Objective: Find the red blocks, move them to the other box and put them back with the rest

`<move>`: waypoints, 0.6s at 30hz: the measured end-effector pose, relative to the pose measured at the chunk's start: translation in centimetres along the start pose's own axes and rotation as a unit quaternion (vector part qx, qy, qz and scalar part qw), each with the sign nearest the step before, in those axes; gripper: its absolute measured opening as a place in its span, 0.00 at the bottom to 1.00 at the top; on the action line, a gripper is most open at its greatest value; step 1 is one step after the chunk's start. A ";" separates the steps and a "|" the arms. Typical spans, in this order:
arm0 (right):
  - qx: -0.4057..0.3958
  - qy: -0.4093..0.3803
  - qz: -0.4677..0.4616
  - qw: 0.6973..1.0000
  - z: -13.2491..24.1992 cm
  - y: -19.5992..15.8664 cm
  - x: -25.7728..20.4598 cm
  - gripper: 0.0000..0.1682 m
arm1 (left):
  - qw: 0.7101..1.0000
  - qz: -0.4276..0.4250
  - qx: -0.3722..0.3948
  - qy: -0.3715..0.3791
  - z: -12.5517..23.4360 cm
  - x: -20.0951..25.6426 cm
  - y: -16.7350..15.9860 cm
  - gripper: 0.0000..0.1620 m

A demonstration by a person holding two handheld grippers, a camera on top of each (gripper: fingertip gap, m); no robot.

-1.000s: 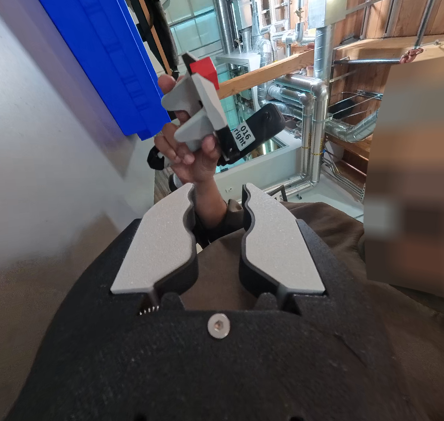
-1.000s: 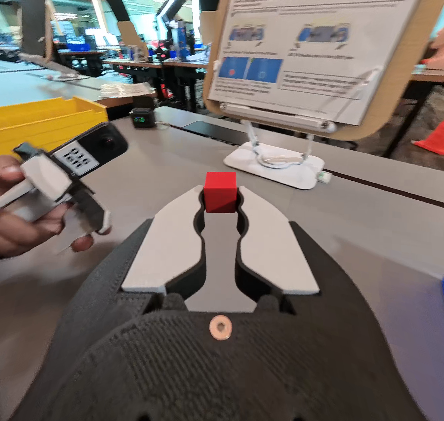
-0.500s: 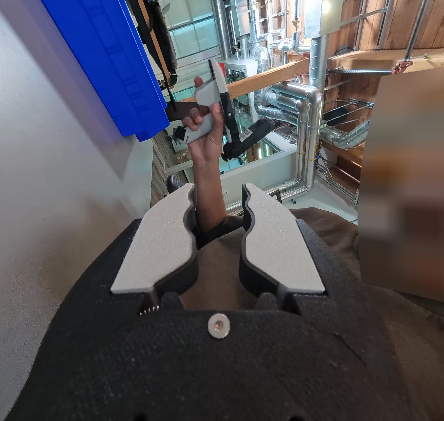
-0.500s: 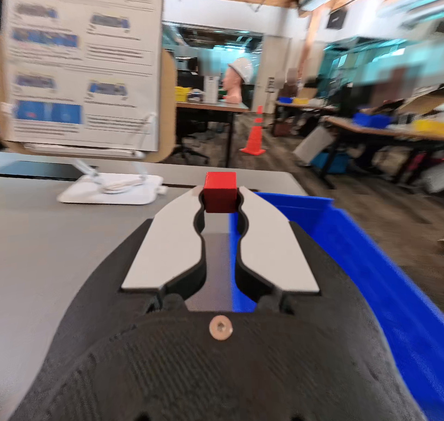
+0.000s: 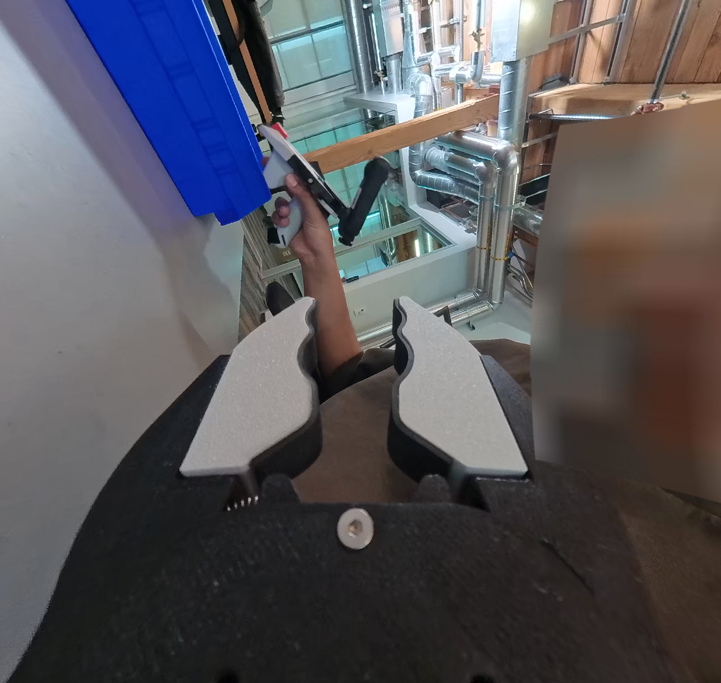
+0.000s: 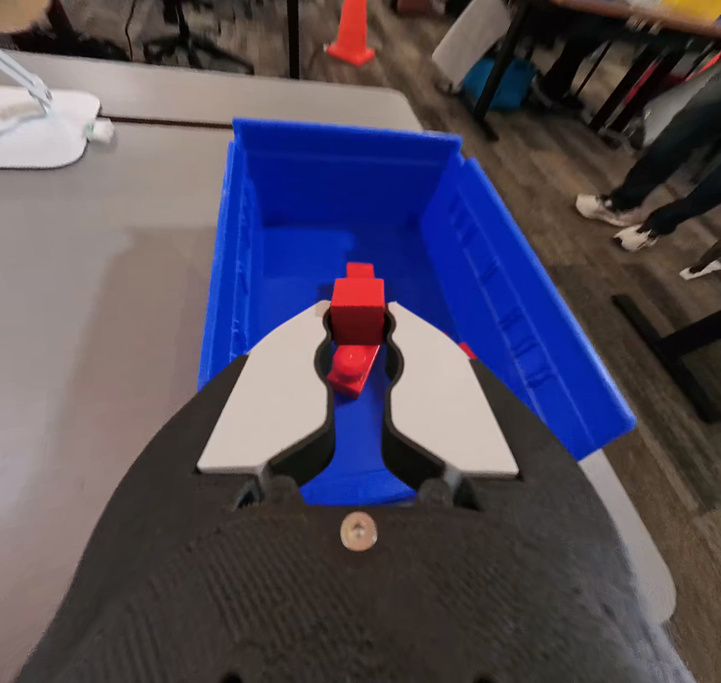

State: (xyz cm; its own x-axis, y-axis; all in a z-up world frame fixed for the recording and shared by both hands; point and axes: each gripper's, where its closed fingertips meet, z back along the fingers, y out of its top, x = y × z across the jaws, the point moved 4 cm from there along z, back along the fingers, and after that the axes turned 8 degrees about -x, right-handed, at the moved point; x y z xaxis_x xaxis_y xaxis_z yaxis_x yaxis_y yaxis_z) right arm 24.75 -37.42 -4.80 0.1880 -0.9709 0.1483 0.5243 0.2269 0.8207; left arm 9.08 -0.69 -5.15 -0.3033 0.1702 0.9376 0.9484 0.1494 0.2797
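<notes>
Two grippers working: right gripper (image 6: pixel 357 305) pinching one red block (image 6: pixel 357 311) above the blue box (image 6: pixel 507 274), three more reds lying inside; left gripper (image 5: pixel 353 309) spread, empty, showing only box exterior.

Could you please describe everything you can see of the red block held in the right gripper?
The red block is a small plain cube, matte, apparently plastic, with no studs visible. The right gripper is shut on it, pinching its two sides at the fingertips. It hangs upright over the open blue bin, above a flat red studded piece on the bin floor, touching nothing but the gripper.
</notes>
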 end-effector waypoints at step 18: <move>-0.088 0.008 0.000 0.996 -2.1 -3.0 0.0 0.15 | 1.000 0.003 0.000 0.002 0.1 -0.1 0.0 0.22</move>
State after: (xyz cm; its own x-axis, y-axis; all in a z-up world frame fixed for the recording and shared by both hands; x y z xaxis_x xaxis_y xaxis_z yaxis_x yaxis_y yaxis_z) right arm 24.96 -37.93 -8.43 0.2001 -0.9699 0.1387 0.6617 0.2382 0.7109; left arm 9.12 -0.62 -5.24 -0.2975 0.1671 0.9400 0.9501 0.1481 0.2744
